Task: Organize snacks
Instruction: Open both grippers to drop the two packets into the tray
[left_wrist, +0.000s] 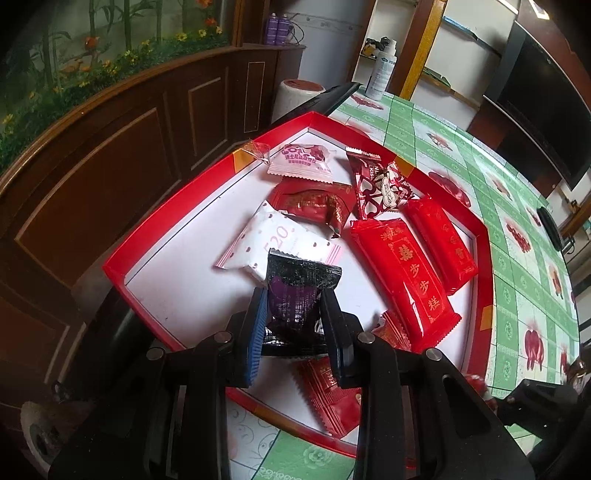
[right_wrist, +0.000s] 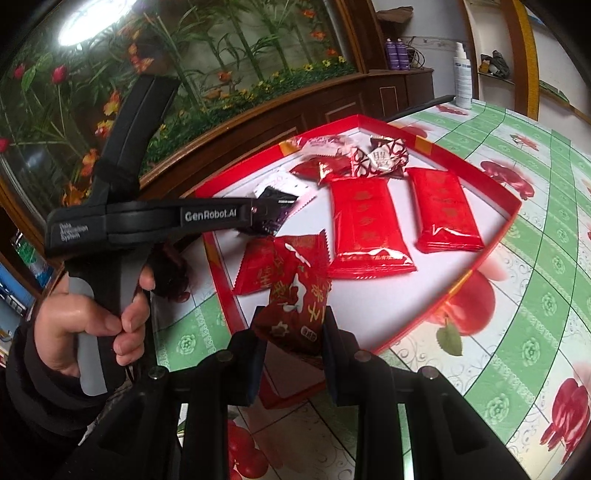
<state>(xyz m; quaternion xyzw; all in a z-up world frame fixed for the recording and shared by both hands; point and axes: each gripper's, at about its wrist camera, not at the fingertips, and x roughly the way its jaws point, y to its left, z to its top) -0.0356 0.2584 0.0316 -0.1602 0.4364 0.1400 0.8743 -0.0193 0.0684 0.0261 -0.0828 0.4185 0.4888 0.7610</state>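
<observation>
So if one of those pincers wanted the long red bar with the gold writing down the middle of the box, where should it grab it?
Probably across its narrow width, near the middle, coming straight down from above. The long red gold-lettered bar packet lies flat in the red-rimmed white box, too long to span endwise. Its sides look reachable, though a second red bar packet lies close alongside, so the fingers need care there.

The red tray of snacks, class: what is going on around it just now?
A person is sorting wrapped snacks into a red tray with two handheld grippers. The left gripper is shut on a black packet over the tray. The right gripper is shut on a red packet at the tray's near edge. Several snacks already lie inside.
</observation>
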